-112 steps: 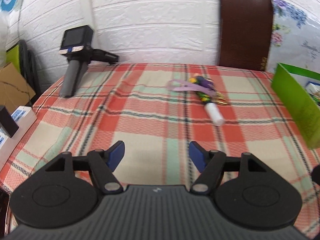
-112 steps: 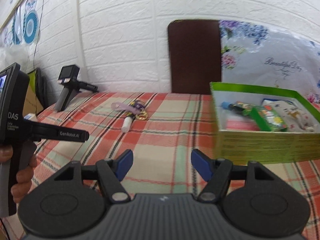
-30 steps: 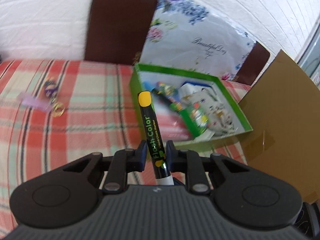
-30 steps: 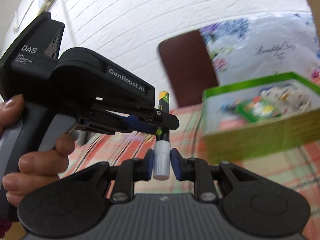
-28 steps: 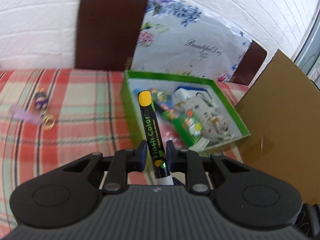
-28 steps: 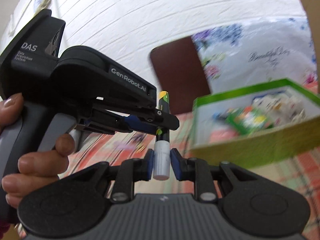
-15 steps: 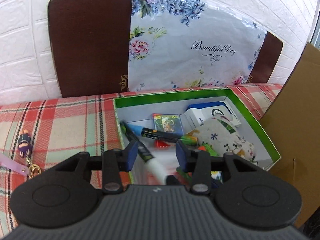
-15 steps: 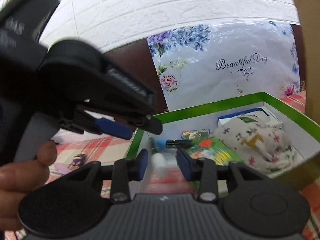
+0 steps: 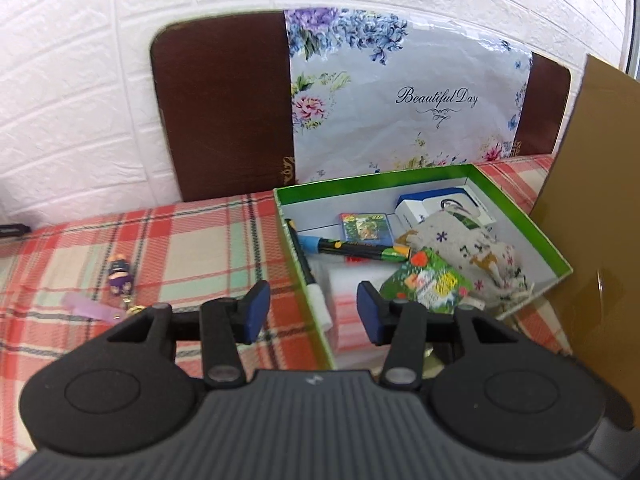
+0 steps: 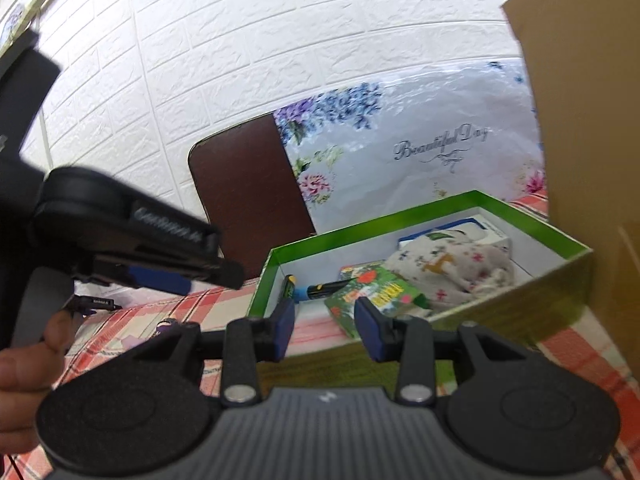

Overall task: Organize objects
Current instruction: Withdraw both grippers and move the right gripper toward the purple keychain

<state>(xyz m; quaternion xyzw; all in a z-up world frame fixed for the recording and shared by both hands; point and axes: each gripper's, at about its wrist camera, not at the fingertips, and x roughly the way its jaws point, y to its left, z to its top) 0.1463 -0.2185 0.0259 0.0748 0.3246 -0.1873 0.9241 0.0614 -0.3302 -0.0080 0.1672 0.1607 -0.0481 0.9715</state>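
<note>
Both grippers empty, jaws apart: your left gripper (image 9: pixel 312 312) hangs over the box's (image 9: pixel 520 216) near-left corner, right gripper (image 10: pixel 324 328) low before its front wall. Marker (image 9: pixel 308 276) lies inside along the left wall, so this drop looks finished. Next likely the keychain (image 9: pixel 120 280), left of center on the desk (image 9: pixel 192 248). Open cloth that way; cardboard (image 9: pixel 600 200) crowds the right edge.
</note>
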